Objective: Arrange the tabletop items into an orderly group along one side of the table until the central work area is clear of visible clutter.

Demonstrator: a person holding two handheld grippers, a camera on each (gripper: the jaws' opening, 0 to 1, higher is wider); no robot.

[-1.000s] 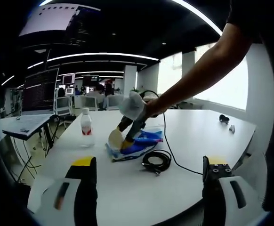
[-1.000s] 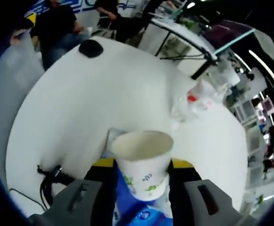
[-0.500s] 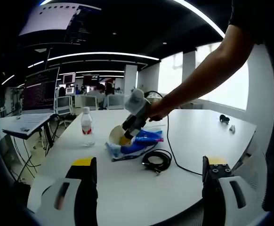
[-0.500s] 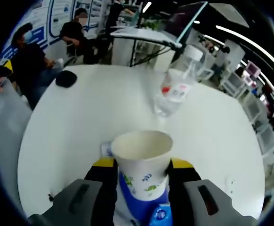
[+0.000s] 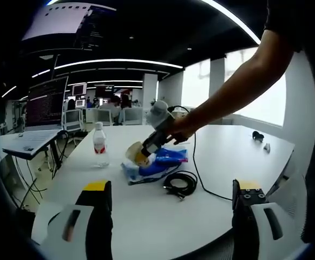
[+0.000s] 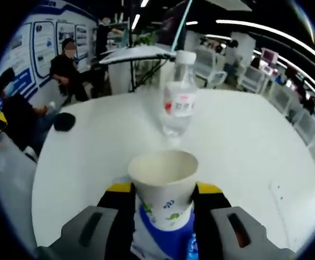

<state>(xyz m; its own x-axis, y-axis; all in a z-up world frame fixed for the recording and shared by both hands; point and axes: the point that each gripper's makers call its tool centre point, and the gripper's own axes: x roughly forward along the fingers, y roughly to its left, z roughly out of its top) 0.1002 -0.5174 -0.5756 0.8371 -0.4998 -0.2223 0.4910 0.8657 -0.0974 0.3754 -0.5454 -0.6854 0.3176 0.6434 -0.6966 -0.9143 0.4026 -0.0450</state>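
Right gripper (image 6: 163, 196) had its jaws closed on the paper cup (image 6: 163, 187), pinching its lower body above the blue packet (image 5: 156, 164), near the water bottle (image 6: 178, 95). Light and thin-walled, the cup would likely crush under a hard squeeze. Its mouth faced the bottle, axis tilted. Left gripper (image 5: 171, 195) hung wide open, empty.
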